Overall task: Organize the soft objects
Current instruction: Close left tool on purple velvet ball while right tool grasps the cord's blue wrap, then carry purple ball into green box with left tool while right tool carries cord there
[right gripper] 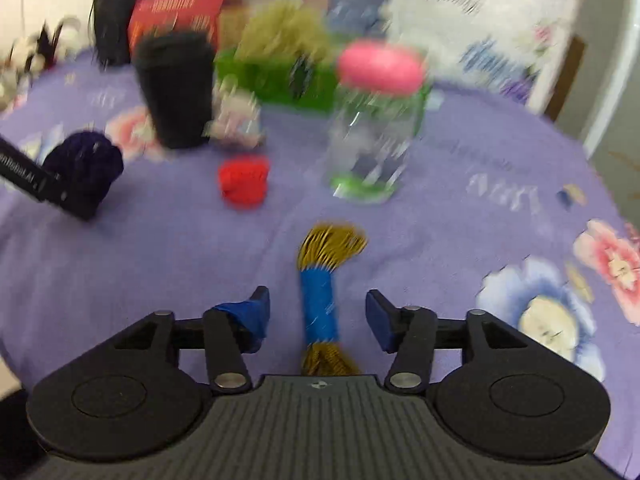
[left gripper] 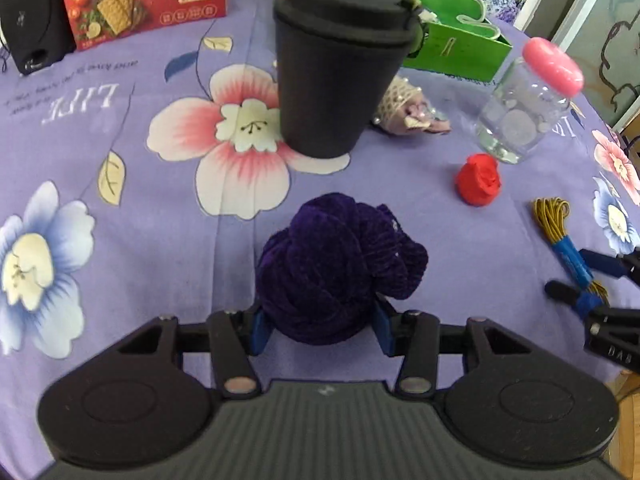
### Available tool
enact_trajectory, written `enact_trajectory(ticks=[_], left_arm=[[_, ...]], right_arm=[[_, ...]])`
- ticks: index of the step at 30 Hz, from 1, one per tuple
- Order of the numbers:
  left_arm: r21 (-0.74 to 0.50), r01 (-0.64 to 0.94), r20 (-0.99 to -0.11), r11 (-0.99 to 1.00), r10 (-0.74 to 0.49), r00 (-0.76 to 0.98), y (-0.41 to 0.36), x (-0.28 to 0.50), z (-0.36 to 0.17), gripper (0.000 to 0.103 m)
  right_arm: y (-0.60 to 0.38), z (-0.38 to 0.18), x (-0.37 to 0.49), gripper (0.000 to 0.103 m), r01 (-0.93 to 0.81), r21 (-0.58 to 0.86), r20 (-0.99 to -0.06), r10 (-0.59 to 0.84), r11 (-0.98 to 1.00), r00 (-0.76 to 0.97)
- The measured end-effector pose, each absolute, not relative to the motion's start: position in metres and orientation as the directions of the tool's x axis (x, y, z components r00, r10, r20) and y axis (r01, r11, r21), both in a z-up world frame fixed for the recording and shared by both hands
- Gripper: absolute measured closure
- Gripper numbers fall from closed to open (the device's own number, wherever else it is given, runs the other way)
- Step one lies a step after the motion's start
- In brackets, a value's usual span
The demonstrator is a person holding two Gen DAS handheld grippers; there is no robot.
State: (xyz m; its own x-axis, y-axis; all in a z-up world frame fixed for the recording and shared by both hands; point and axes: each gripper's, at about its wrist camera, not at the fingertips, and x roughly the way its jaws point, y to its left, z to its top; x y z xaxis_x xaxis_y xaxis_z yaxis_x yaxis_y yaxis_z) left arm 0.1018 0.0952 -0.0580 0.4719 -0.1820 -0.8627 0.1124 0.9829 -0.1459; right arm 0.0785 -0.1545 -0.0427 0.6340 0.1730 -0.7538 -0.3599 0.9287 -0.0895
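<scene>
A dark purple yarn ball lies on the purple flowered cloth, between the two pads of my left gripper, which touch its sides; it also shows in the right wrist view. A gold cord bundle with a blue band lies between the wide-open fingers of my right gripper, untouched; it also shows in the left wrist view. A red yarn ball lies further back, also in the right wrist view. A pale lace pouch lies behind the cup.
A black lidded cup stands mid-table. A clear jar with a pink lid stands at right. A green box holding olive yarn sits at the back. A red cracker box and a black speaker stand back left.
</scene>
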Motion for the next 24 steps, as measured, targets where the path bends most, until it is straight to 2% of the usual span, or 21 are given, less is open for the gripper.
enact_trajectory(ticks=[6, 9, 15, 19, 21, 24], left_arm=[[-0.142, 0.14, -0.848, 0.98, -0.194, 0.494, 0.095, 0.101, -0.059, 0.051], [-0.144, 0.147, -0.843, 0.979, -0.199, 0.5, 0.096, 0.1, -0.059, 0.051], [-0.144, 0.161, -0.84, 0.976, -0.207, 0.502, 0.095, 0.105, -0.057, 0.051], [-0.125, 0.145, -0.837, 0.982, -0.183, 0.516, 0.096, 0.112, -0.056, 0.037], [-0.109, 0.141, -0.84, 0.984, -0.167, 0.517, 0.094, 0.115, -0.056, 0.037], [-0.088, 0.142, -0.845, 0.986, -0.15, 0.513, 0.093, 0.116, -0.06, 0.047]], right_arm=[[-0.171, -0.051, 0.081, 0.051, -0.294, 0.027, -0.736, 0.218, 0.955, 0.641], [-0.159, -0.047, 0.081, 0.049, -0.305, -0.045, -0.771, 0.161, 0.951, 0.616], [-0.152, -0.047, 0.084, 0.045, -0.295, -0.069, -0.788, 0.129, 0.953, 0.602], [-0.153, -0.04, 0.106, 0.045, -0.274, -0.034, -0.782, 0.145, 0.961, 0.607], [-0.15, -0.046, 0.118, 0.045, -0.288, -0.037, -0.805, 0.142, 0.957, 0.576], [-0.149, -0.048, 0.121, 0.045, -0.301, -0.042, -0.8, 0.149, 0.953, 0.582]])
